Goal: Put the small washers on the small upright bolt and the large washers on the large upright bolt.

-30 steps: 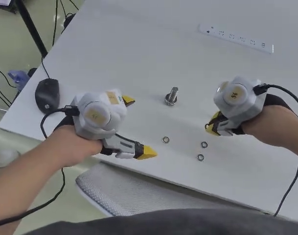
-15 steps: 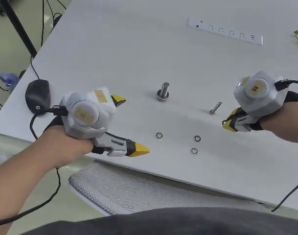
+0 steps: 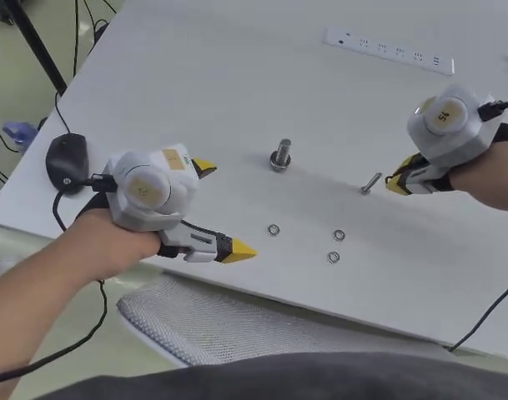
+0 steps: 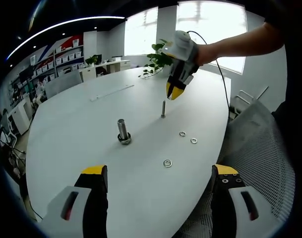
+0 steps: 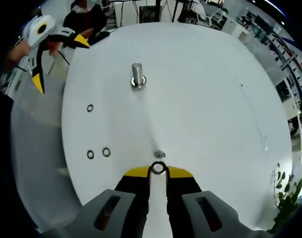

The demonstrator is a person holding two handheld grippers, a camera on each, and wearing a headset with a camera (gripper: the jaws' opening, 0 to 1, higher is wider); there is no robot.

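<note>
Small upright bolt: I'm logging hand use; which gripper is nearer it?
Right. The right gripper is beside the small upright bolt, pinching a washer; the left gripper is far off.

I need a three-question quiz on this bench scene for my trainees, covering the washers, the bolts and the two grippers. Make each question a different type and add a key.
1. True or false: the left gripper is shut on a washer.
2. How many loose washers lie on the table? A two, B three, C five.
3. Fill in: the right gripper holds a washer close to the ___ upright bolt.
Key: 1 false, its jaws stand open and empty. 2 B. 3 small.
</note>
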